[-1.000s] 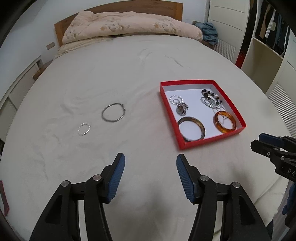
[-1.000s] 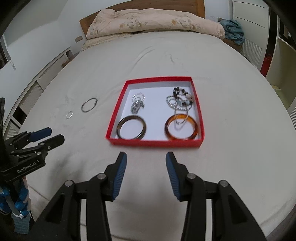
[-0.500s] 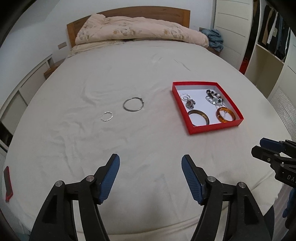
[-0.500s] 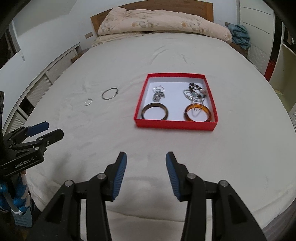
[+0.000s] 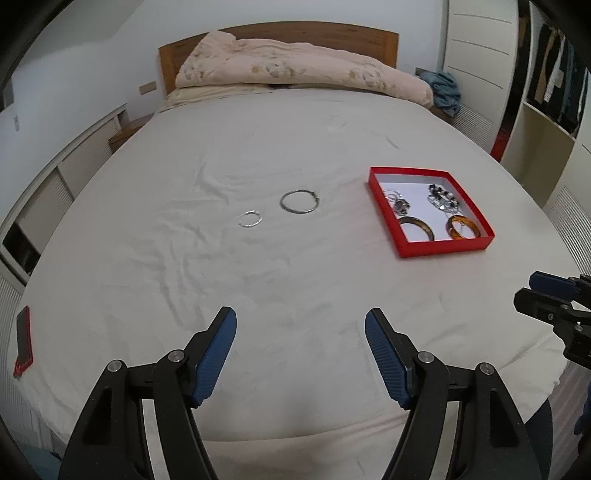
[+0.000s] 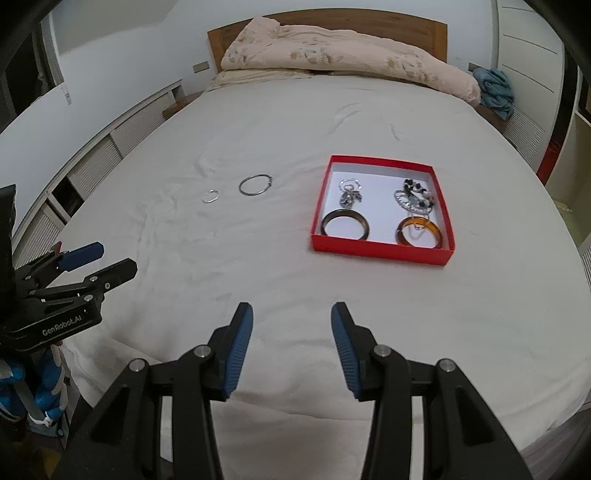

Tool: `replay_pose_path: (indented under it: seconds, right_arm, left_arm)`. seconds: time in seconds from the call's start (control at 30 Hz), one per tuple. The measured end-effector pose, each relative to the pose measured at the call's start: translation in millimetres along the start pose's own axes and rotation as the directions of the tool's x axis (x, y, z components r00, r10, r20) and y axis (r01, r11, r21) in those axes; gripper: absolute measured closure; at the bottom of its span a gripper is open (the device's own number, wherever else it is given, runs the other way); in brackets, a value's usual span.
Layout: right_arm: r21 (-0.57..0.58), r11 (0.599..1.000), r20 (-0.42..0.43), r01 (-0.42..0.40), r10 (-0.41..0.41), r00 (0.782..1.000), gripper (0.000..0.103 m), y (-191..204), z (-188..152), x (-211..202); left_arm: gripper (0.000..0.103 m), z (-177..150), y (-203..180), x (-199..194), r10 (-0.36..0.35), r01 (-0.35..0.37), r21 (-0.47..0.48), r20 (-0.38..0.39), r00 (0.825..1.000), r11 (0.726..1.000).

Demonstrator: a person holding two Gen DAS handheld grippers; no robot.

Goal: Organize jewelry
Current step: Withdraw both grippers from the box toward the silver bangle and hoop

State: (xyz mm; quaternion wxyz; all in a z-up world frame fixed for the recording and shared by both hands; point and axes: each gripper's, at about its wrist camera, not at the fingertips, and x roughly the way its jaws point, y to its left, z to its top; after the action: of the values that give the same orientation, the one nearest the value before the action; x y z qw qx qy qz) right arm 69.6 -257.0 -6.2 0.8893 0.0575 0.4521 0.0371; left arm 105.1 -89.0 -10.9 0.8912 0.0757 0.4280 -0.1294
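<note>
A red box (image 5: pixel 444 248) (image 6: pixel 380 253) lies on the white bed, holding a dark bangle (image 5: pixel 416 226) (image 6: pixel 345 223), an amber bangle (image 5: pixel 463 226) (image 6: pixel 419 231), a beaded bracelet (image 6: pixel 415 193) and silver pieces (image 6: pixel 349 192). Left of the box, loose on the sheet, lie a large metal ring (image 5: pixel 299 201) (image 6: pixel 255 184) and a small silver ring (image 5: pixel 250 219) (image 6: pixel 209 196). My left gripper (image 5: pixel 300 325) hovers over the bed's near edge, its jaws opening with nothing between them. My right gripper (image 6: pixel 291 317) is open and empty, well short of the box.
A folded floral duvet (image 5: pixel 295 74) and a wooden headboard (image 6: pixel 406 26) lie at the bed's far end. Blue cloth (image 6: pixel 493 90) sits at the far right corner. A red-edged phone (image 5: pixel 23 341) rests at the bed's left edge. Wardrobe shelves (image 5: pixel 554 92) stand on the right.
Both grippers have pulled back and risen from the jewelry, so the box and rings look smaller and farther. The left jaws have spread wider. The right jaws kept their gap.
</note>
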Motion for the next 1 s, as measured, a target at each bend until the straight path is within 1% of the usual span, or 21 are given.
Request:
replay_pose_path:
  seconds: [0.2,0.63,1.0]
  right_arm:
    - [-0.023,1.0,-0.013,-0.007,0.007,1.0,0.061,12,-2,4]
    - [-0.028,0.999,-0.022,-0.04,0.04,0.999,0.061,20,2,26]
    - [-0.025,0.997,-0.044,-0.072,0.071,0.997,0.061,25,11,51]
  left_arm:
    - [0.032,-6,14,2,0.021,-0.021,-0.032,0.002,1.0,0.999]
    - [0.032,-5,29,20,0.045,-0.045,-0.051,0.001,0.999,0.998]
    - [0.031,-2,48,53,0.065,-0.07,-0.071,-0.067,0.996,0.995]
